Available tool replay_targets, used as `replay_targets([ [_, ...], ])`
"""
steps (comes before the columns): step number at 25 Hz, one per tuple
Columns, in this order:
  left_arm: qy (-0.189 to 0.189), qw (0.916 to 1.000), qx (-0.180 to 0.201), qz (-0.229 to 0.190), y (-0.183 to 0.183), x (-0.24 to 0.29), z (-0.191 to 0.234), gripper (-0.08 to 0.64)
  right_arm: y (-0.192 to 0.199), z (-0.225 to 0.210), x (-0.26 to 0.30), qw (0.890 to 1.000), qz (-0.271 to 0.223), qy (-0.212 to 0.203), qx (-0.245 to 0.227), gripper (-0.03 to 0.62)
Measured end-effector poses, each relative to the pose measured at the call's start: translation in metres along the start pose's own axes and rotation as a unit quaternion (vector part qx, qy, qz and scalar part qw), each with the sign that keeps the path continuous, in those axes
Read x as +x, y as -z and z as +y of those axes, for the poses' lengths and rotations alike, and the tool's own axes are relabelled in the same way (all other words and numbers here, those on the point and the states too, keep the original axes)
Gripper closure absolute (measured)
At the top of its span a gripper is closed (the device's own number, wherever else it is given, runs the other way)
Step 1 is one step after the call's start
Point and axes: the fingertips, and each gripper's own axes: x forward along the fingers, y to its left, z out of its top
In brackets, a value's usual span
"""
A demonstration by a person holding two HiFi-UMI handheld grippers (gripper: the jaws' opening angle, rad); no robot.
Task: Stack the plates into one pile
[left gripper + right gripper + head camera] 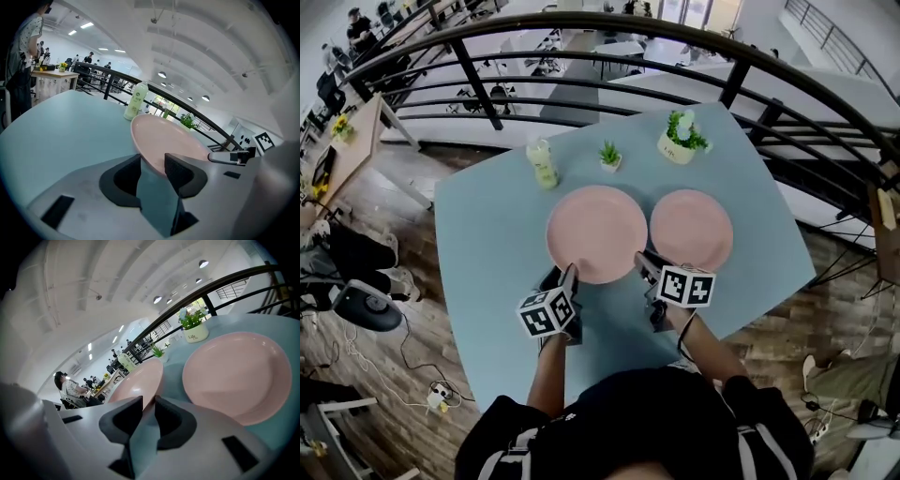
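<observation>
Two pink plates lie side by side on the light blue table [487, 244]: the left plate [597, 232] and the right plate [692, 228]. My left gripper [570, 274] is at the left plate's near left rim. In the left gripper view the left gripper [152, 157] stands open, with the left plate [168, 140] reaching just between its tips. My right gripper [643, 264] is at the same plate's near right rim. In the right gripper view the right gripper [149, 398] is shut on the left plate [138, 380], and the right plate [239, 376] lies flat beside it.
At the table's far side stand a pale bottle [543, 163], a small plant [610, 156] and a larger potted plant [680, 138]. A black railing [609, 56] curves behind the table. People and desks show far off in both gripper views.
</observation>
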Motion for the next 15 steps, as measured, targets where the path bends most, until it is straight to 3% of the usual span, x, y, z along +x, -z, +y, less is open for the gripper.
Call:
replay_targets([
  [15,0.059,0.9975,0.033,0.022,0.004,0.048,-0.088,0.402,-0.030,-0.070,-0.059,0.997,-0.049,0.041,0.046,0.511],
])
